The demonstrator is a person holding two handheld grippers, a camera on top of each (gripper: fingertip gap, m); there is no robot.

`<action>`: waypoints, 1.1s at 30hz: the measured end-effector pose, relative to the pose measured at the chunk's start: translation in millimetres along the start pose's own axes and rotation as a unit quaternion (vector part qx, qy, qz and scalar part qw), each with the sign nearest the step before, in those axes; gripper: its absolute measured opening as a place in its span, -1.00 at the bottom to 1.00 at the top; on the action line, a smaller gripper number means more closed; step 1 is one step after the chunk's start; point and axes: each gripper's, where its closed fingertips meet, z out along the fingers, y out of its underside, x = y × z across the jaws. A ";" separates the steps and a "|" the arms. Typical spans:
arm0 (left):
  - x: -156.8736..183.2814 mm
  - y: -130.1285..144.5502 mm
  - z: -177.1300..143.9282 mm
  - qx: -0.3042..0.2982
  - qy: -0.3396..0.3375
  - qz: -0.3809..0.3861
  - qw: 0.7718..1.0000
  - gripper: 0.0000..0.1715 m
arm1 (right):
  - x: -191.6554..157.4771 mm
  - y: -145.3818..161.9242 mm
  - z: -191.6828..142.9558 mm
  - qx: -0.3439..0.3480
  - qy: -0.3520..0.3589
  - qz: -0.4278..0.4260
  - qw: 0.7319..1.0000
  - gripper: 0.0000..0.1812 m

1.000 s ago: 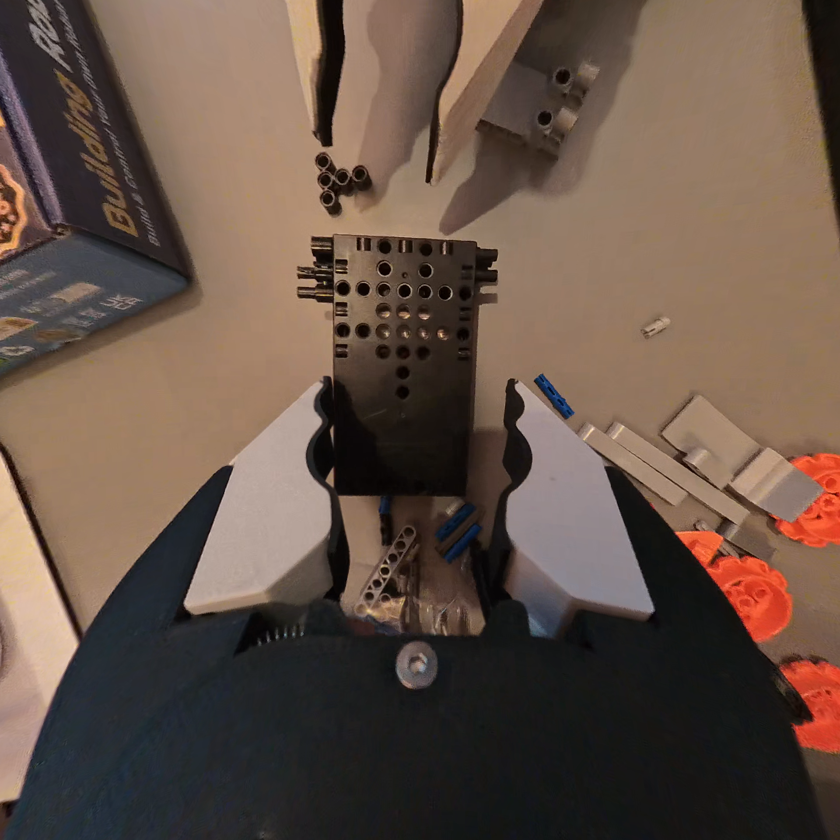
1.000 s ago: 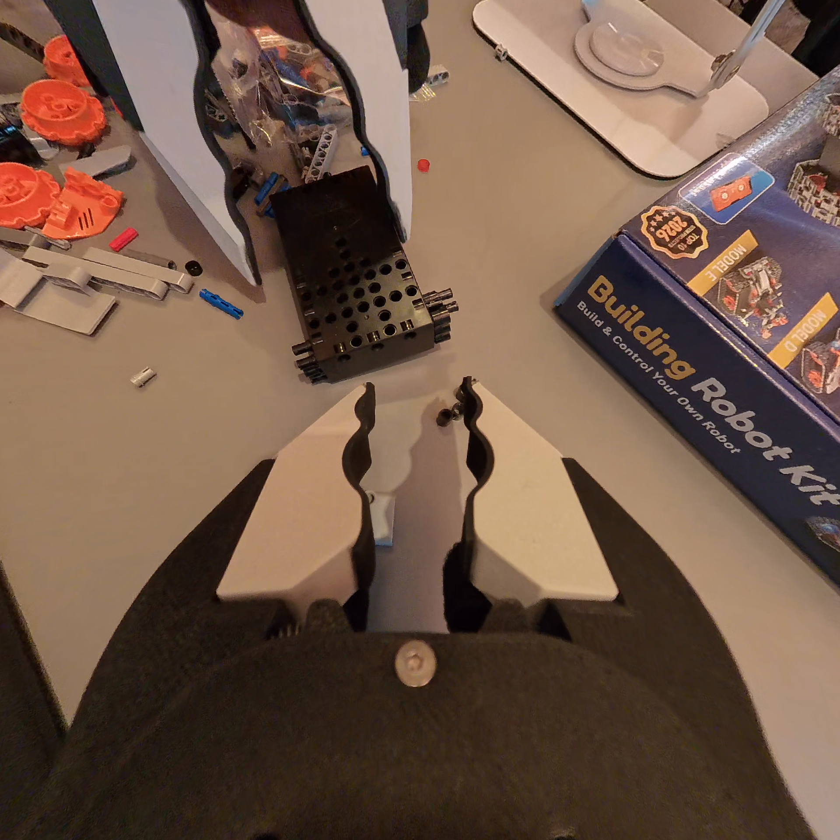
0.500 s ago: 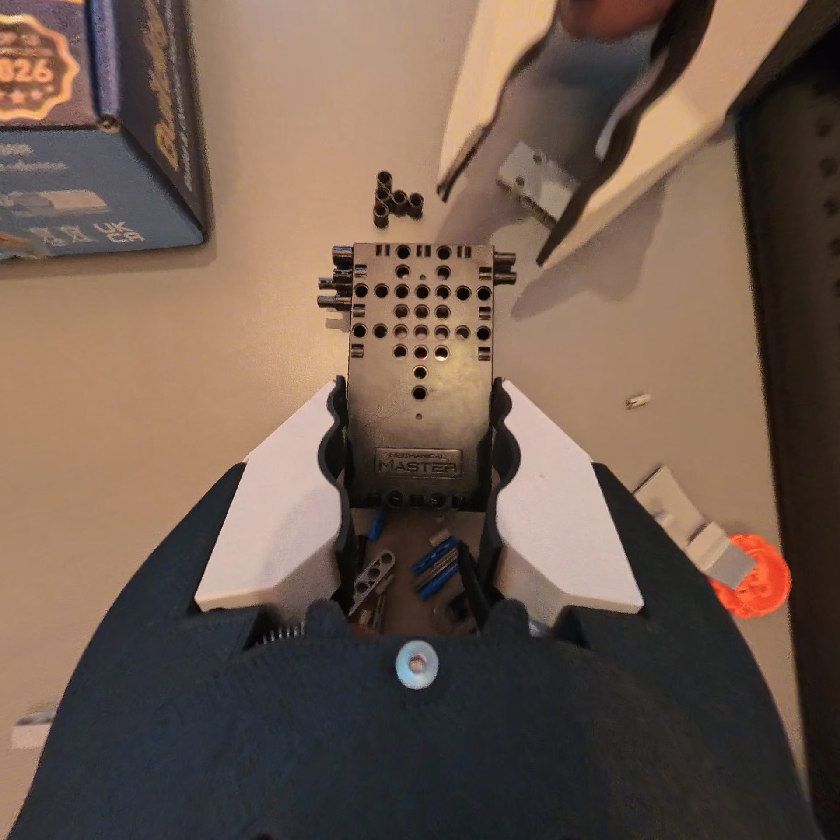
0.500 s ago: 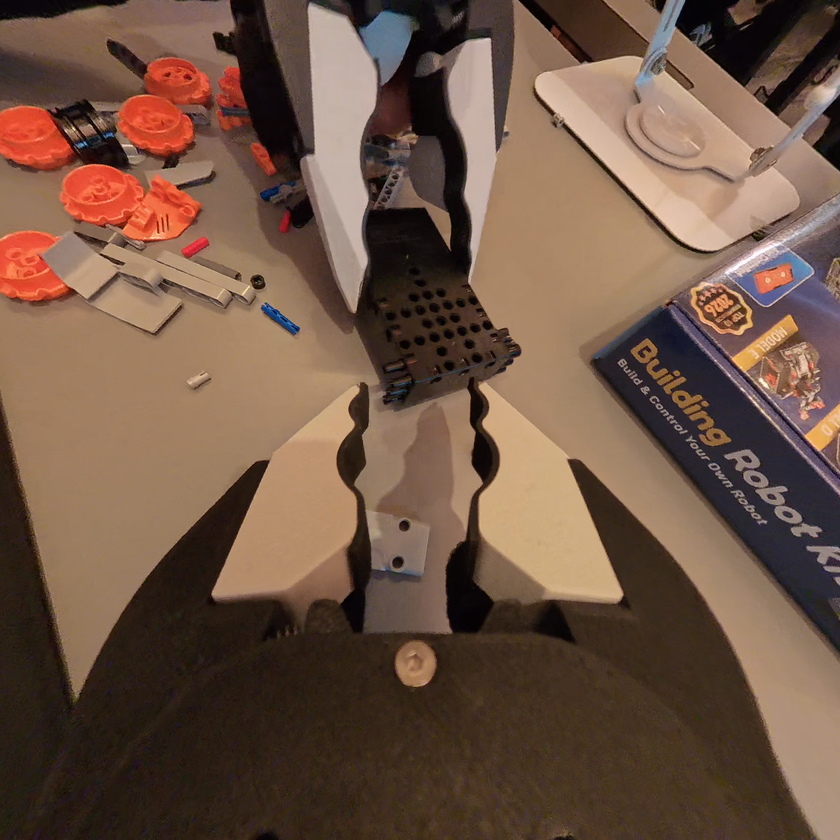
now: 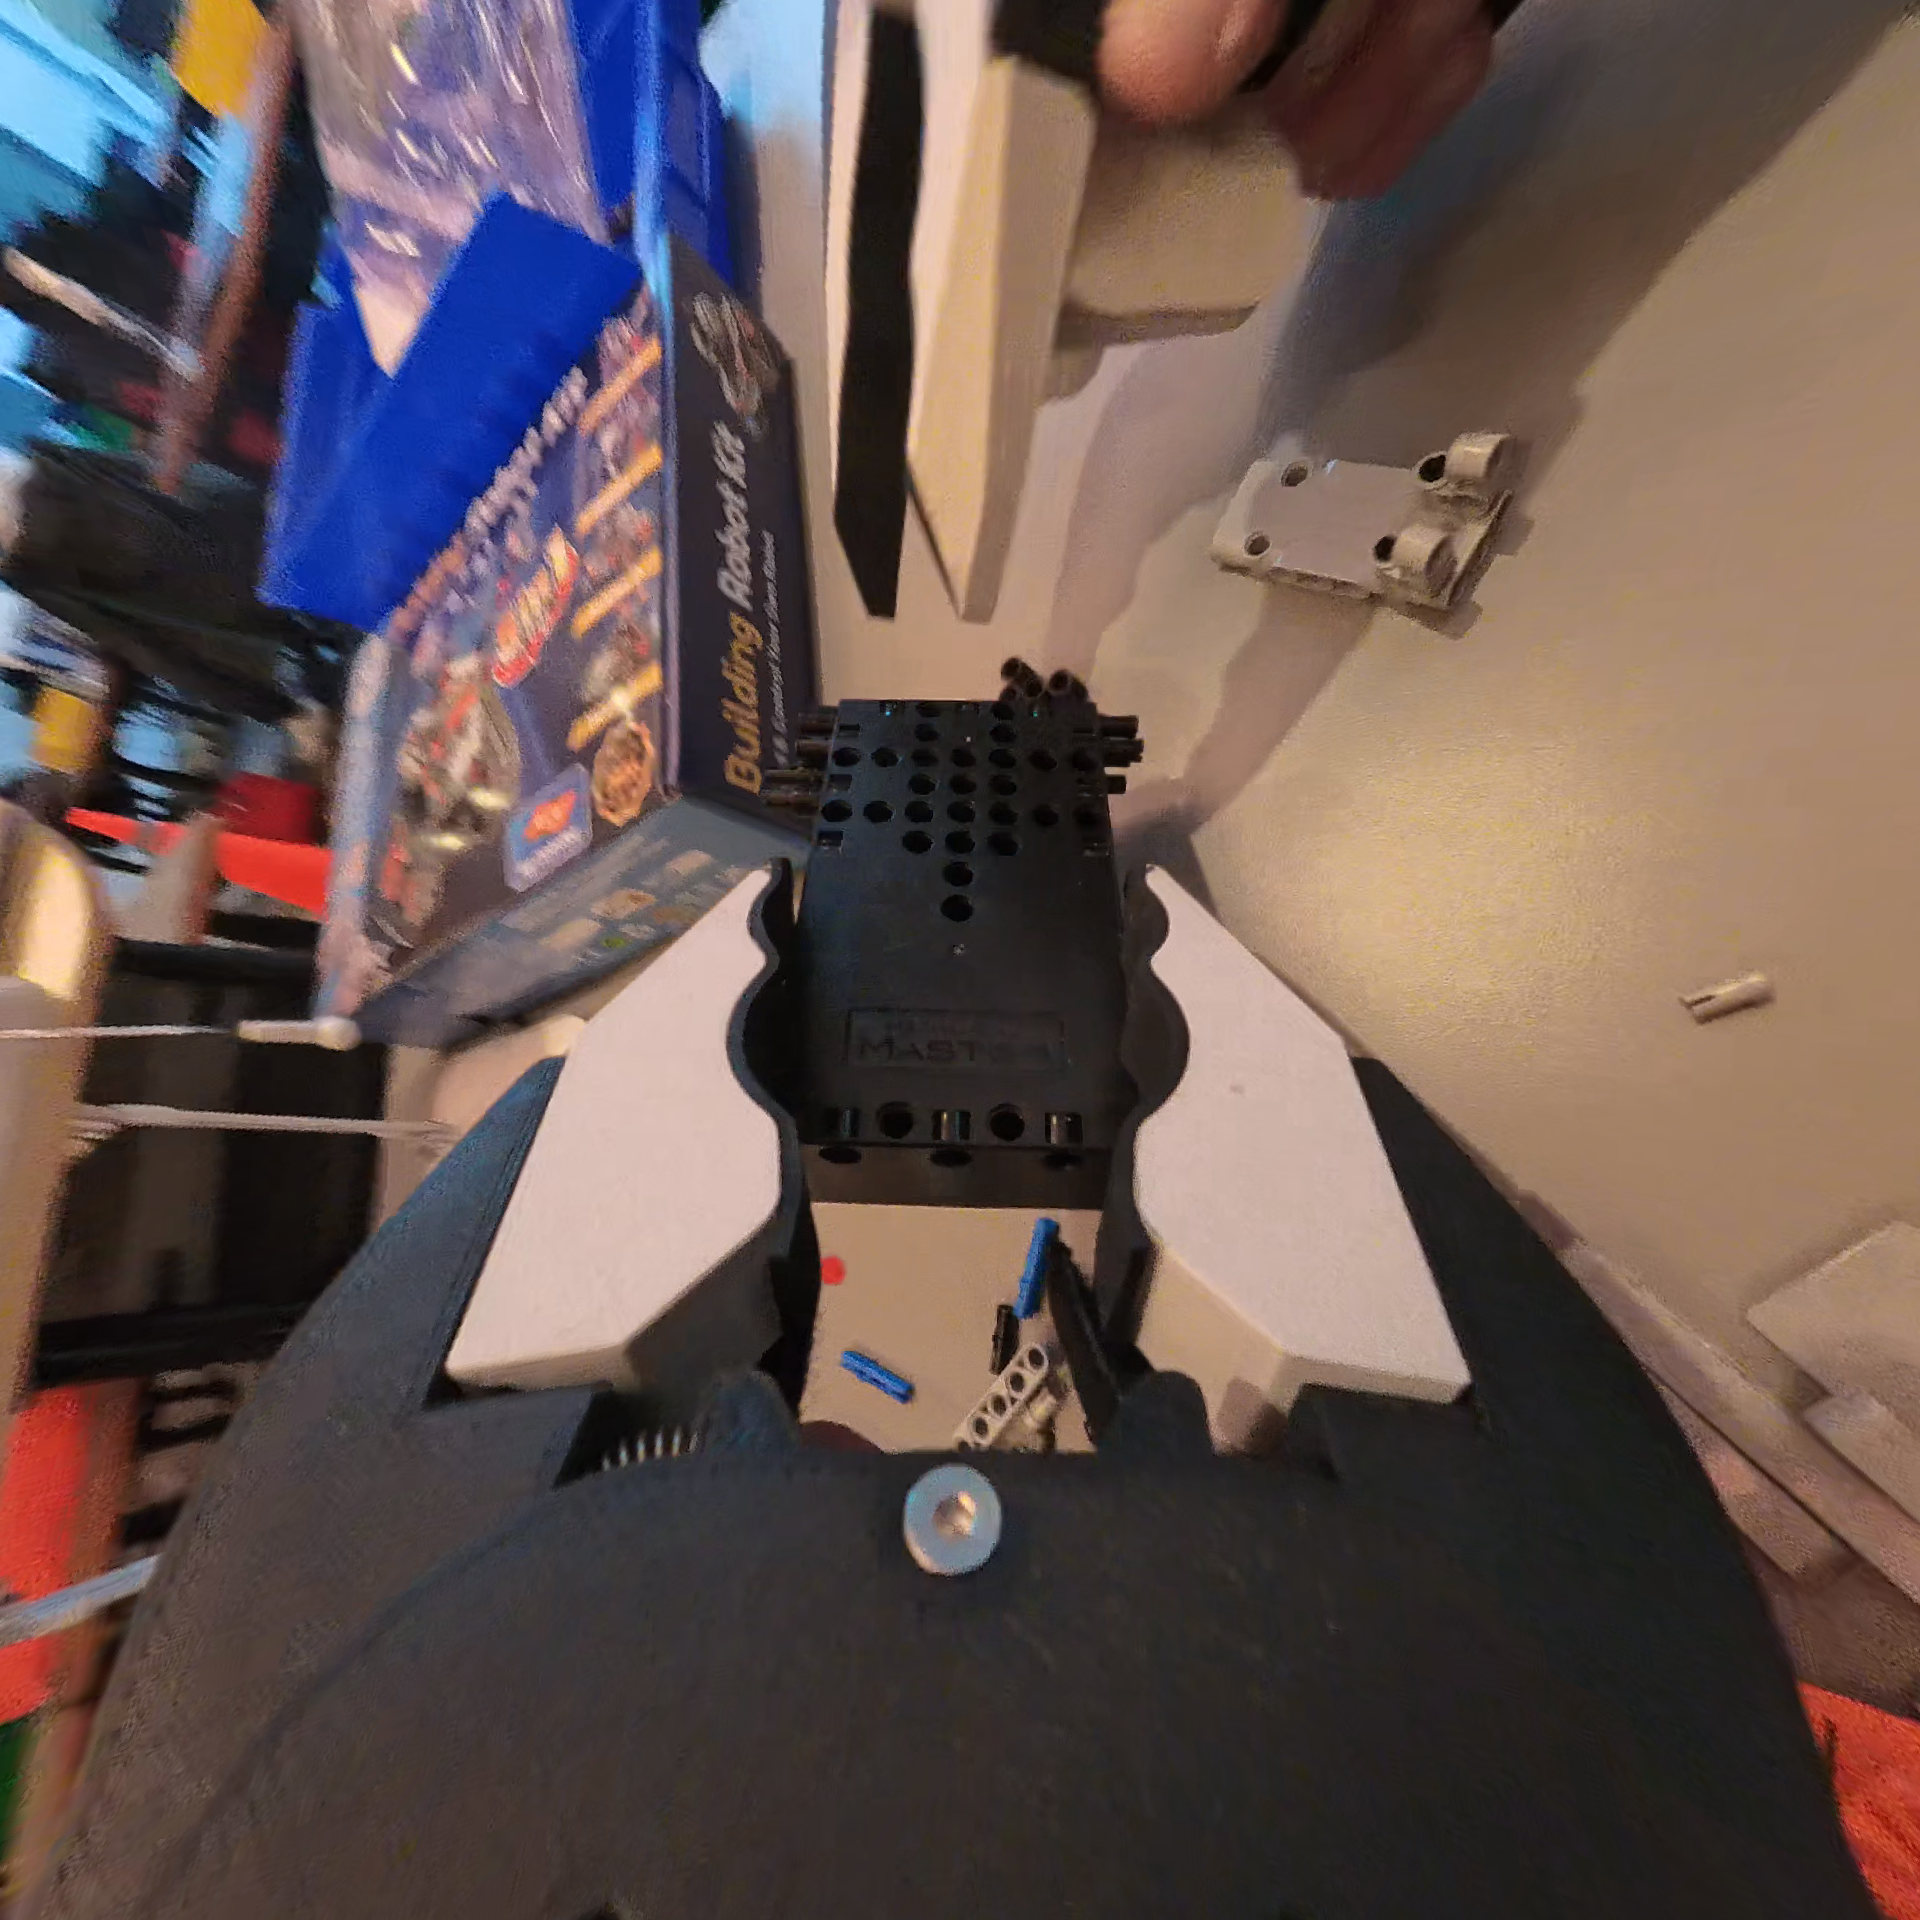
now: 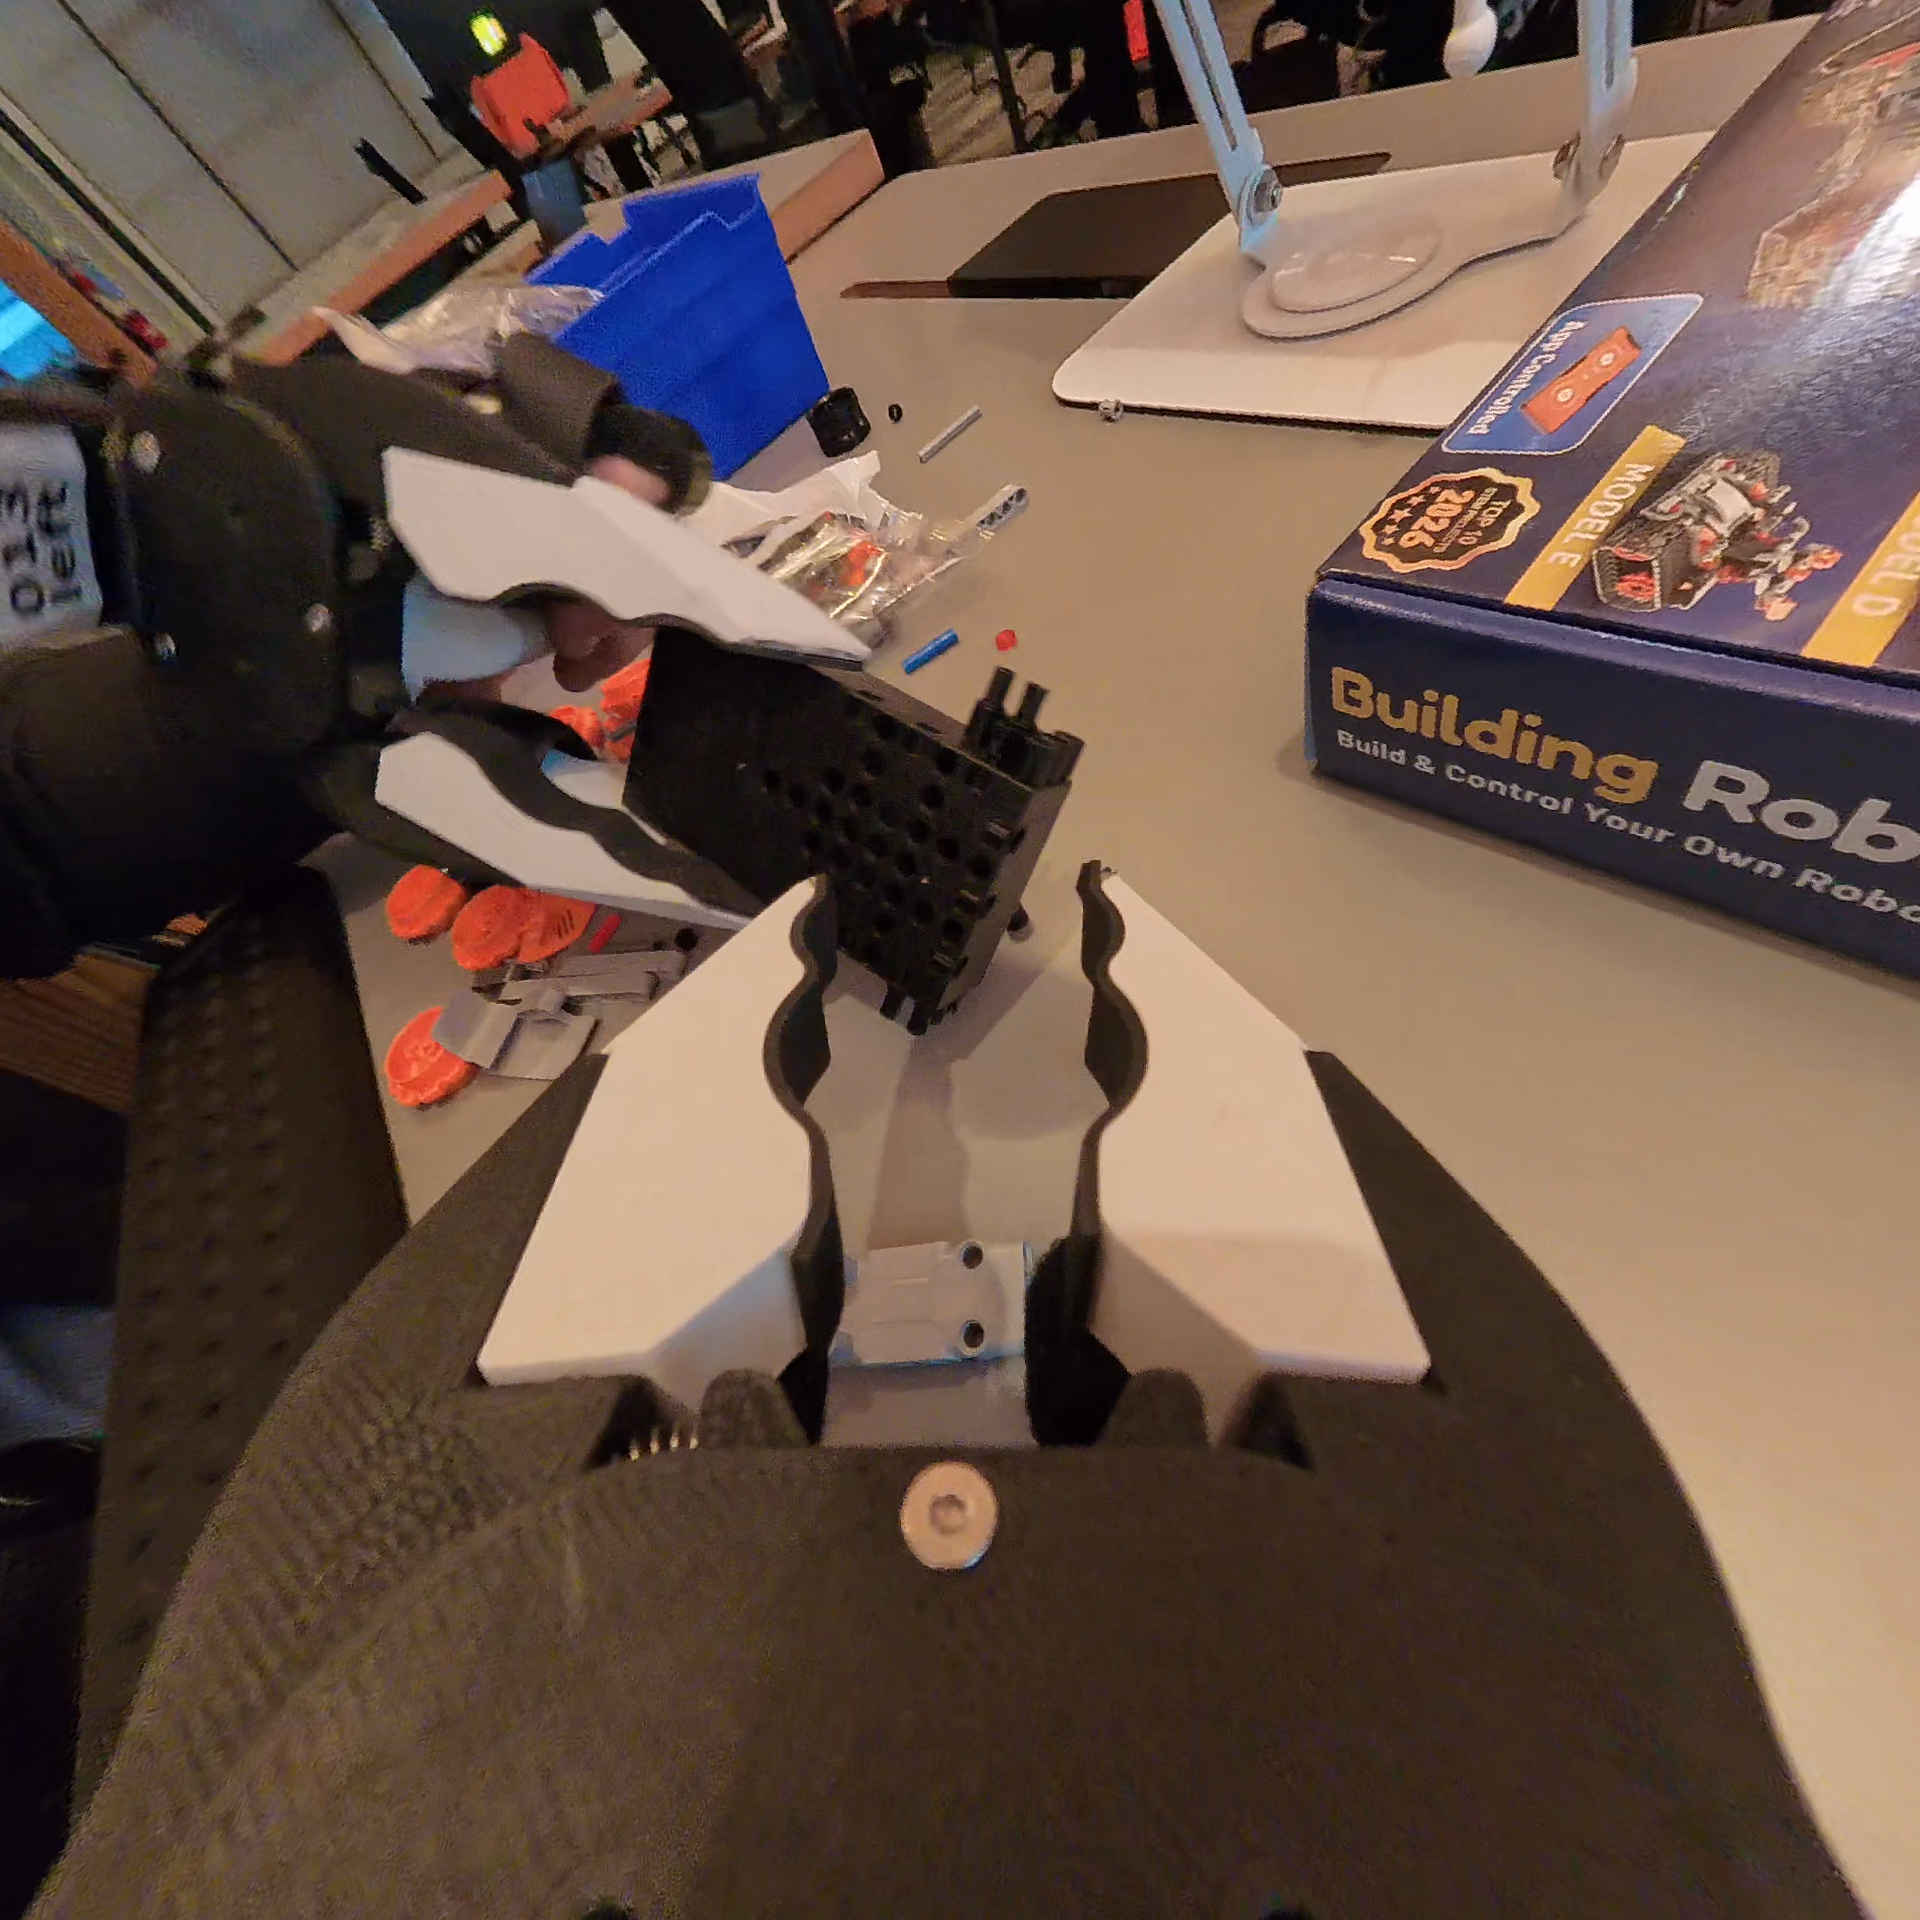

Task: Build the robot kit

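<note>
My left gripper (image 5: 956, 894) is shut on a black perforated block (image 5: 956, 935), with one finger on each long side. In the right wrist view the left gripper (image 6: 805, 784) holds the block (image 6: 862, 821) turned on edge and tilted, its low corner close to the table. A small black connector (image 6: 1013, 717) sits at the block's far end. My right gripper (image 6: 956, 883) is open and empty, just in front of the block. A grey holed plate piece (image 6: 925, 1309) lies on the table between its fingers; the left wrist view shows the piece too (image 5: 1361, 530).
A dark blue kit box (image 6: 1662, 623) lies to the right. A white stand base (image 6: 1299, 343) and a blue bin (image 6: 686, 301) stand behind. A bag of parts (image 6: 842, 551), orange wheels (image 6: 499, 914), grey beams and small pins lie at the left. Across from one pair of fingers to the other is roughly 6 cm.
My left gripper closed on the black block, then raised it and rolled it onto its edge. My right gripper stayed open and now hovers over the grey plate piece.
</note>
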 end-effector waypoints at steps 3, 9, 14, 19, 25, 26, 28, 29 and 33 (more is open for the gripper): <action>1.5 -14.8 -10.6 0.014 -0.068 0.094 0.993 -0.29 | -1.2 -1.8 -1.6 0.007 -0.014 0.008 1.000 -0.44; 8.0 -56.7 -37.8 0.087 -0.173 0.221 0.956 -0.37 | -32.3 -12.8 -11.9 0.043 -0.119 0.001 0.992 -0.58; 16.8 -67.9 -44.9 0.117 -0.159 0.244 0.949 -1.00 | -55.4 -13.2 -17.5 0.051 -0.180 -0.033 0.982 -1.00; 36.4 -35.9 -28.7 0.097 -0.065 0.177 0.977 -0.96 | -51.9 13.6 -3.5 -0.028 -0.162 -0.040 0.986 -1.00; 9.3 8.6 -49.0 0.029 -0.018 -0.003 0.999 -0.62 | -43.5 22.2 1.3 -0.055 -0.130 -0.056 0.988 -1.00; 6.1 18.0 -53.3 0.016 -0.005 -0.035 0.999 -0.59 | -40.8 24.4 2.5 -0.063 -0.120 -0.060 0.989 -1.00; 4.2 42.5 -58.3 -0.038 0.024 -0.092 0.995 -0.42 | -39.2 24.9 4.0 -0.067 -0.112 -0.065 0.989 -1.00; 4.8 55.7 -61.2 -0.067 0.036 -0.112 0.991 -0.42 | -37.2 25.8 5.4 -0.071 -0.103 -0.069 0.990 -1.00; 23.2 95.7 -79.0 -0.155 0.096 -0.209 0.961 -0.27 | -45.1 11.4 18.2 -0.061 -0.083 -0.079 0.992 -0.82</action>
